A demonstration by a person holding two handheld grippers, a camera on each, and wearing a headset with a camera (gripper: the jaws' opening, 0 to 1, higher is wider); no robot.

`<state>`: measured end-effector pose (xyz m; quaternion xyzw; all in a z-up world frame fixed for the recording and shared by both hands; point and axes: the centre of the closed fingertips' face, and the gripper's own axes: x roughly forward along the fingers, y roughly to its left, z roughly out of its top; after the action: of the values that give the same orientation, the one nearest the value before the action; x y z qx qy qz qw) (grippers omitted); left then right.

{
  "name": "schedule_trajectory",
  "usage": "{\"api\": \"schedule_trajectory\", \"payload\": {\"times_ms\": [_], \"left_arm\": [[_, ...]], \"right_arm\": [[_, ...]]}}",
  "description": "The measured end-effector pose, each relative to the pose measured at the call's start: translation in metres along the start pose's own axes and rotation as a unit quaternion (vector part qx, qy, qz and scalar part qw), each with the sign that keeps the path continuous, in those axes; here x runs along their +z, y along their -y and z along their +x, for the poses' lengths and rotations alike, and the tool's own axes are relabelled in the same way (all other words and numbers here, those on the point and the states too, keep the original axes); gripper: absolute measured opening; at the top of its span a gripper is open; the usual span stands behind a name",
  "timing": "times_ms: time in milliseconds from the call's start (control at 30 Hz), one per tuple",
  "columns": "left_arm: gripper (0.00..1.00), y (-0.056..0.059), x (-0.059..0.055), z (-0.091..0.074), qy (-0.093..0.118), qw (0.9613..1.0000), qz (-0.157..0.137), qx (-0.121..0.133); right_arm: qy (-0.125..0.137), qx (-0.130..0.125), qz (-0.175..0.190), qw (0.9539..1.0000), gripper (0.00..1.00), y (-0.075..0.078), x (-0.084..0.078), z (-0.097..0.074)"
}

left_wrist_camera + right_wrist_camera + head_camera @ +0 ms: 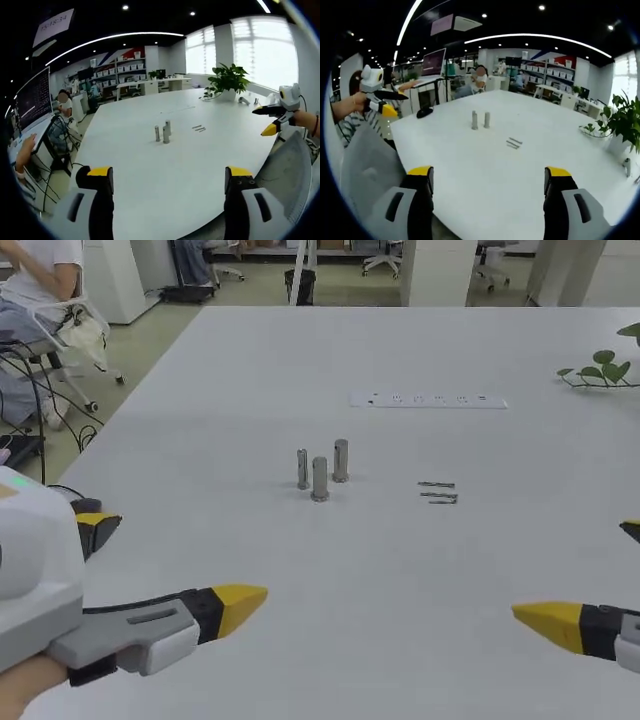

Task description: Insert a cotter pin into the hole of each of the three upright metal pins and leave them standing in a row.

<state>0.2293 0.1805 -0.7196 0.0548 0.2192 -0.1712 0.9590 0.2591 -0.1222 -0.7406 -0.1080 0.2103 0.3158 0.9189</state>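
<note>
The left gripper [172, 565] and the right gripper [590, 575], the latter cut off by the frame edge, gape wide and empty. Three metal pins [320, 478] stand clustered on the table [300, 360]. The cotter pins [438, 492] lie near them, too small to count.

Table [400, 560]: plain white, no pattern. Three pins [320, 478]: bare grey metal. Cotter pins [438, 492]: darker grey. Left gripper [169, 172]: yellow tips, black band behind them, grey jaw bodies, white housing with a green light. Right gripper [489, 172]: same yellow, black and grey scheme. Power strip [428, 400]: white with dark sockets. Plant [605, 368]: green leaves. Floor [150, 350]: pale green-grey.
</note>
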Motion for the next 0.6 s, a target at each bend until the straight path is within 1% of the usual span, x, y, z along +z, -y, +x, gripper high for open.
{"api": "schedule_trajectory", "payload": {"times_ms": [133,233,367,467,600], "left_arm": [[0.94,0.0013,0.0007,-0.0001,0.001,1.0,0.005,-0.003],[0.96,0.0025,0.0008,-0.0005,0.001,0.9999,0.009,-0.004],[0.99,0.0034,0.0018,-0.0015,0.004,0.9999,0.011,-0.004],[0.99,0.0033,0.0035,-0.0024,0.008,0.9999,0.013,-0.003],[0.99,0.0026,0.0036,-0.0031,0.007,0.9999,0.014,-0.001]], "right_arm": [[-0.005,0.004,0.001,1.0,0.95,-0.0028,-0.0019,0.0019],[-0.002,0.004,-0.002,1.0,0.99,-0.0045,-0.0007,0.0026],[0.002,0.002,-0.003,1.0,1.0,-0.0042,0.0014,0.0017],[0.004,0.001,0.0,1.0,1.0,-0.0036,0.0023,0.0005],[0.003,0.0,-0.001,1.0,1.0,-0.0033,0.0009,-0.0007]]}}
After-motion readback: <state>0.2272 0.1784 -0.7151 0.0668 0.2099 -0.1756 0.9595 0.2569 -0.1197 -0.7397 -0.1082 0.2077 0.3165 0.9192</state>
